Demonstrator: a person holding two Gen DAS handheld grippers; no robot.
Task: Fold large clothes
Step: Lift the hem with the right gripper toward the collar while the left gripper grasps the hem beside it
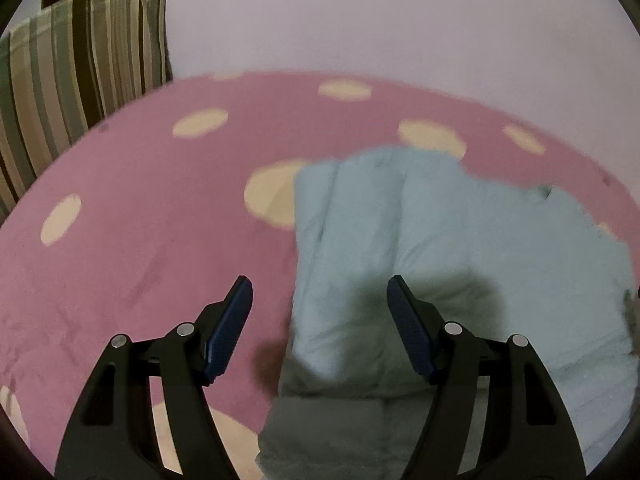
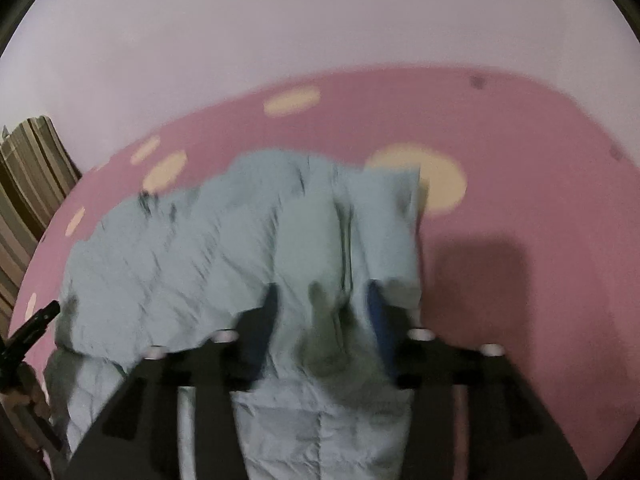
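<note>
Ahead of and to the left of the left gripper's [image 1: 319, 300] fingers, the pink spotted blanket [image 1: 160, 208] lies flat and bare, open for a pass. To the right of those fingers the pale blue garment [image 1: 440, 232] covers the surface. A striped cushion [image 1: 80, 60] stands far off to the left. Cloth lies bunched between the right gripper's [image 2: 324, 312] fingers; bare blanket lies to their right.

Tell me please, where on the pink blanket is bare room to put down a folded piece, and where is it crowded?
Free: the pink blanket left of the light blue garment, up to the striped cushion; also the stretch right of the garment in the right wrist view, by the large cream spot. Crowded: the middle, where the garment lies, with the left gripper and right gripper over it.
</note>
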